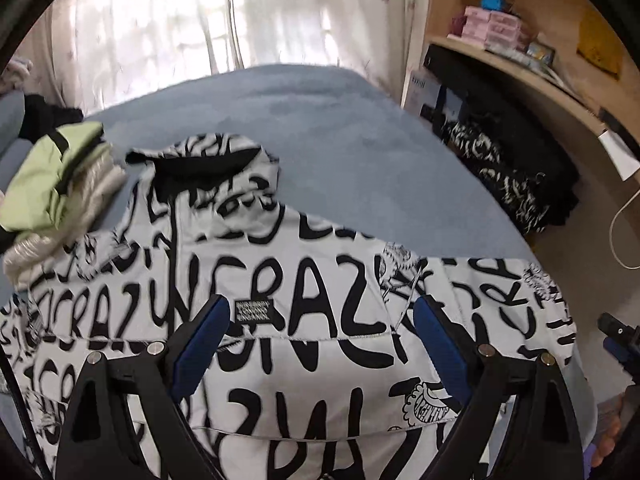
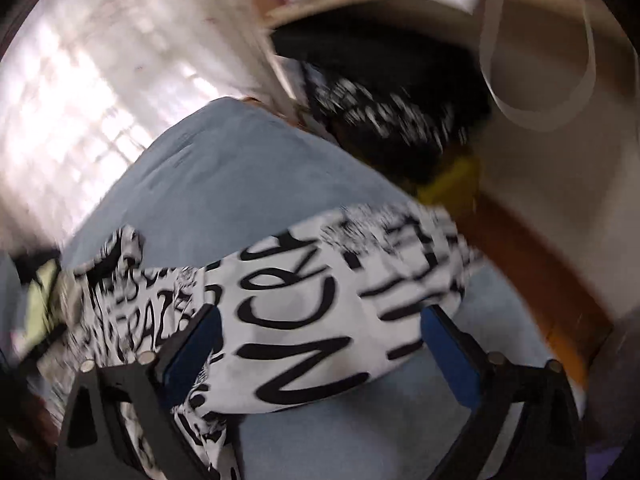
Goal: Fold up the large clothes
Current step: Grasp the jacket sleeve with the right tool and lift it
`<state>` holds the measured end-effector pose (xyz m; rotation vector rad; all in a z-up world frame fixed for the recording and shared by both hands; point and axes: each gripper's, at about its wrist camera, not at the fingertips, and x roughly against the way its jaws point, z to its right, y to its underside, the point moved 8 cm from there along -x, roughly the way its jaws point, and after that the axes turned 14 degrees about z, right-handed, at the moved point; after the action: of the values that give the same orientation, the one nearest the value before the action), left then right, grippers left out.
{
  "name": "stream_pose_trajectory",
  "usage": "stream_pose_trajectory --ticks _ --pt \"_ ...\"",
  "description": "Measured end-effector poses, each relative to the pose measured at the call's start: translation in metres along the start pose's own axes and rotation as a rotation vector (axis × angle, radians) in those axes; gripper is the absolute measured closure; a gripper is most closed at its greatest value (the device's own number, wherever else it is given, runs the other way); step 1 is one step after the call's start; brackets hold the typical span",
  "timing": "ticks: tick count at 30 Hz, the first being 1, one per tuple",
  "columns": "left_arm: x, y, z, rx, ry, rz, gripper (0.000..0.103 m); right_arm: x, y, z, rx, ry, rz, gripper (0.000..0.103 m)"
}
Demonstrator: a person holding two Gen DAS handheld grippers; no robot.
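A large white jacket [image 1: 288,264] printed with black "CRAZY" lettering lies spread on the blue bed, its black-lined hood [image 1: 208,160] at the far end. My left gripper [image 1: 320,312] is open above the jacket's middle, holding nothing. The right gripper shows at the right edge of the left wrist view [image 1: 618,334]. In the blurred right wrist view my right gripper [image 2: 320,320] is open over the jacket's sleeve part [image 2: 320,320], which lies near the bed's right side. Nothing is between its blue pads.
A stack of folded clothes [image 1: 60,192], green on top, sits at the bed's left. The blue bed sheet [image 1: 320,120] stretches to the curtains. A dark patterned garment [image 1: 508,172] lies by the wooden shelf unit [image 1: 520,72] on the right.
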<state>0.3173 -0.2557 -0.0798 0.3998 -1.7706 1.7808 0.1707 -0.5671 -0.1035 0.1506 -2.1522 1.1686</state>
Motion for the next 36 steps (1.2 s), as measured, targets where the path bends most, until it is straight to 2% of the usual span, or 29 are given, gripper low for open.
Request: stream_pose_trajectory --ticks 3,6,10,15,17,19,20,21,22,25,29,31,34,36 --pt "-0.015 0.014 0.008 -0.010 -0.004 -0.033 0.011 -0.016 0.012 0.036 -0.130 0.015 -0.052 0.010" --pt "-0.025 0.026 0.019 -0.027 -0.006 -0.057 0.011 -0.029 0.022 0.055 -0.196 0.026 -0.091 0.015" --pt "-0.039 0.040 0.034 -0.025 0.001 -0.096 0.013 -0.052 0.039 0.070 -0.323 -0.008 -0.145 0.024" --pt "-0.050 0.058 0.049 0.008 0.031 -0.153 0.022 -0.068 0.042 0.074 -0.382 0.003 -0.135 0.027" --pt "-0.050 0.063 0.052 0.017 0.049 -0.166 0.032 -0.072 0.039 0.074 -0.403 0.009 -0.118 0.029" --pt "-0.048 0.066 0.051 0.007 0.056 -0.178 0.044 -0.075 0.037 0.074 -0.398 0.028 -0.096 0.056" --pt "-0.047 0.067 0.050 -0.003 0.053 -0.179 0.049 -0.078 0.035 0.074 -0.397 0.023 -0.091 0.086" --pt "-0.044 0.067 0.048 -0.013 0.047 -0.177 0.050 -0.076 0.032 0.071 -0.410 0.006 -0.074 0.091" --pt "-0.041 0.066 0.045 -0.022 0.038 -0.172 0.050 -0.072 0.029 0.070 -0.410 0.009 -0.049 0.092" --pt "-0.030 0.060 0.032 -0.027 0.039 -0.158 0.050 -0.041 0.004 0.036 -0.309 -0.045 0.096 0.093" --pt "-0.011 0.051 0.003 0.005 0.025 -0.129 0.051 0.018 -0.024 -0.057 -0.100 -0.215 0.246 0.093" --pt "0.002 0.046 -0.015 0.041 0.023 -0.098 0.051 0.048 -0.025 -0.113 0.010 -0.332 0.291 0.093" --pt "0.020 0.042 -0.041 0.083 0.025 -0.059 0.050 0.080 -0.008 -0.189 0.164 -0.476 0.302 0.093" --pt "0.034 0.042 -0.061 0.103 0.020 -0.029 0.050 0.090 0.008 -0.222 0.237 -0.530 0.290 0.093"
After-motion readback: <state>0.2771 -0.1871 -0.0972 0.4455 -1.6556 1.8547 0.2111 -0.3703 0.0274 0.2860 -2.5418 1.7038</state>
